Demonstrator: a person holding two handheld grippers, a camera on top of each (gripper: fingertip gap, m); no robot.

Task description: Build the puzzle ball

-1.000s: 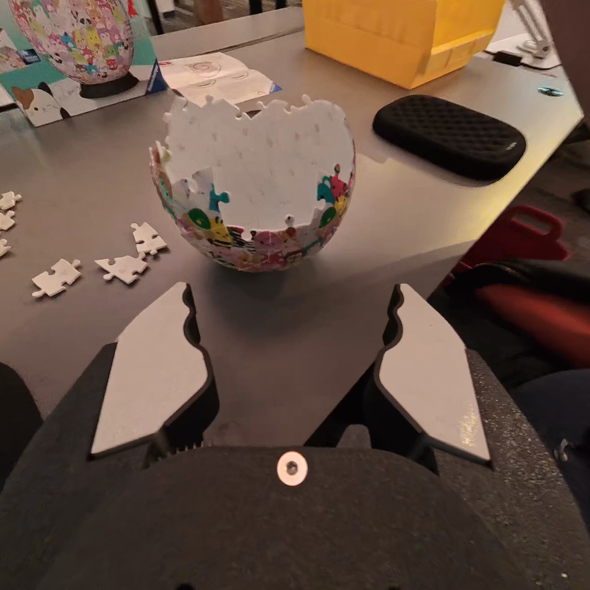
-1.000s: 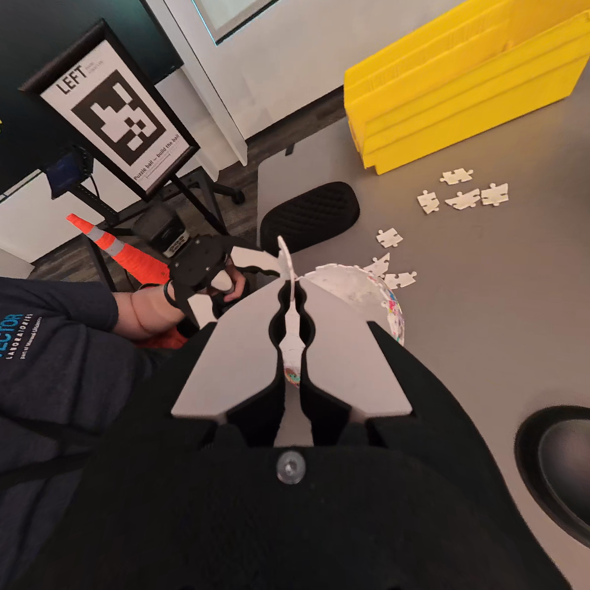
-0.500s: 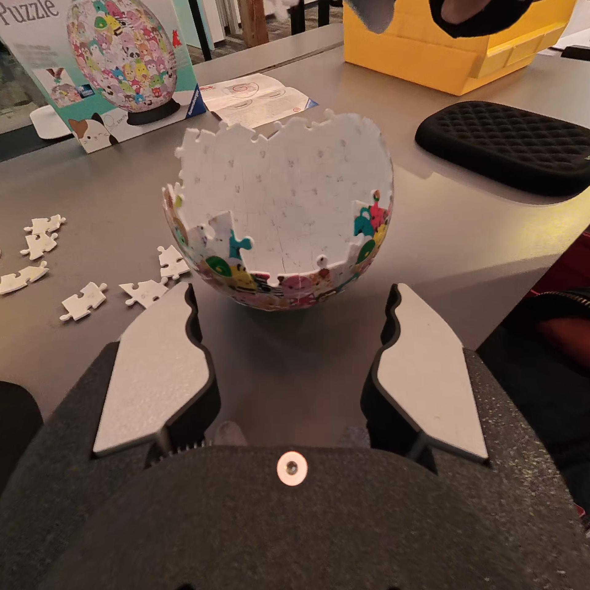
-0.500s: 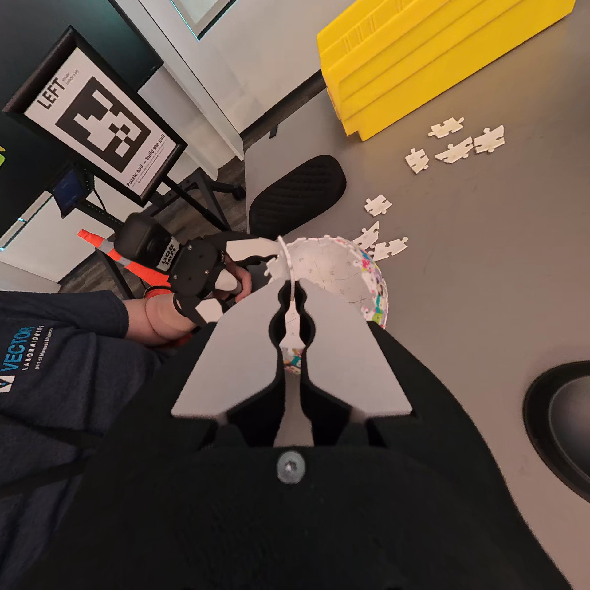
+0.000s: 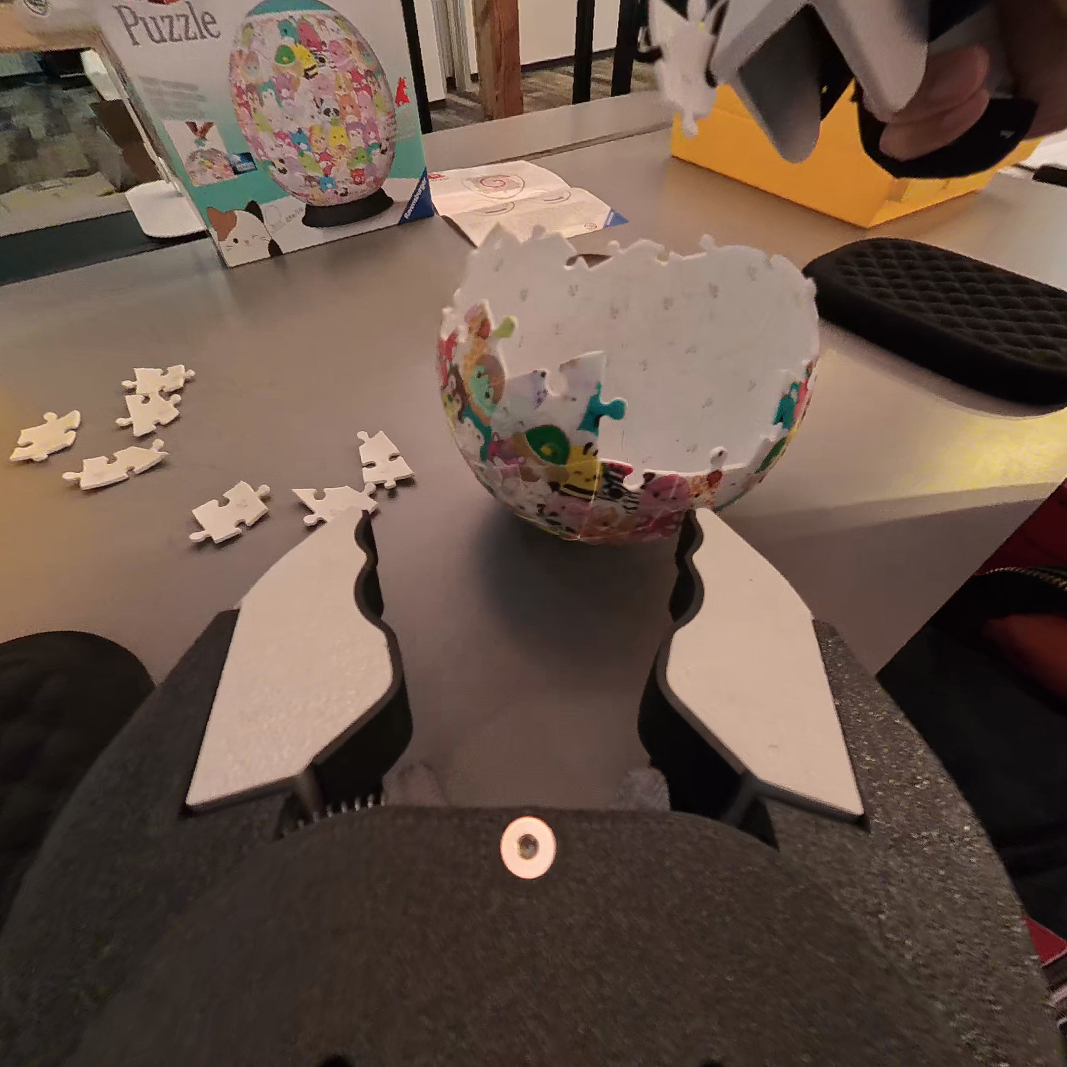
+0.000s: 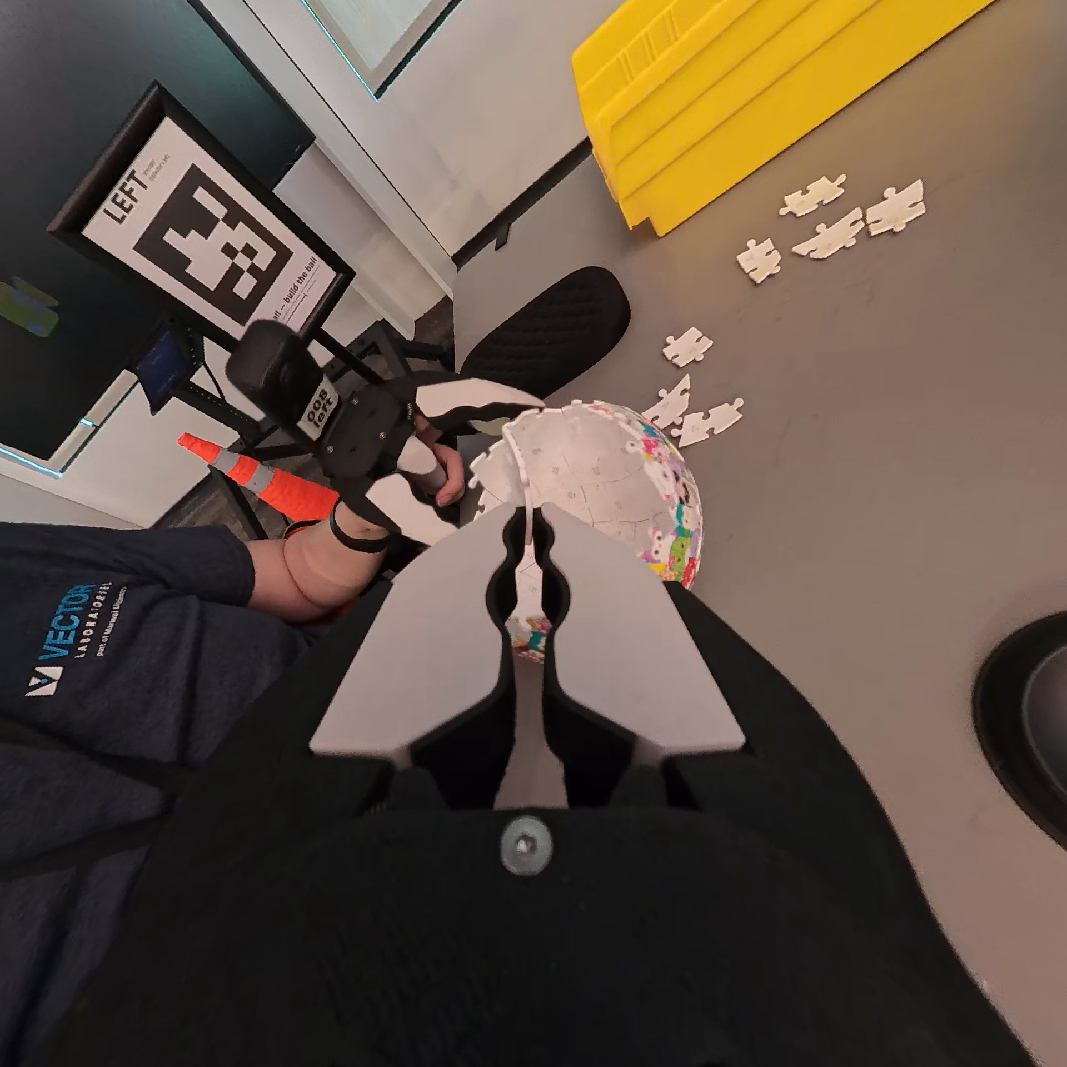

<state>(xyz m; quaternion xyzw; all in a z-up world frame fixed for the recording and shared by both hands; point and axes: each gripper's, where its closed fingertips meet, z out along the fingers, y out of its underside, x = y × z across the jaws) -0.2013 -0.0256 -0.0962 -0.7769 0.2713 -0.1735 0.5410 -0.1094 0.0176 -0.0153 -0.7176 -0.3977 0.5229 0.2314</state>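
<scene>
left wrist view: the left gripper [image 5: 525, 522] hovers with jaws spread wide and empty, low over the grey table [image 5: 260, 323], just short of the half-built puzzle ball [image 5: 629, 398], an open shell with its white inside showing. loose puzzle pieces [image 5: 231, 511] lie to its left, a puzzle box [image 5: 277, 127] behind. at top right the blurred right gripper [image 6: 526, 522], cut off by the frame, is clamped on a white puzzle piece [image 5: 690, 75]; in the right wrist view that piece shows only edge-on above the shell's rim.
</scene>
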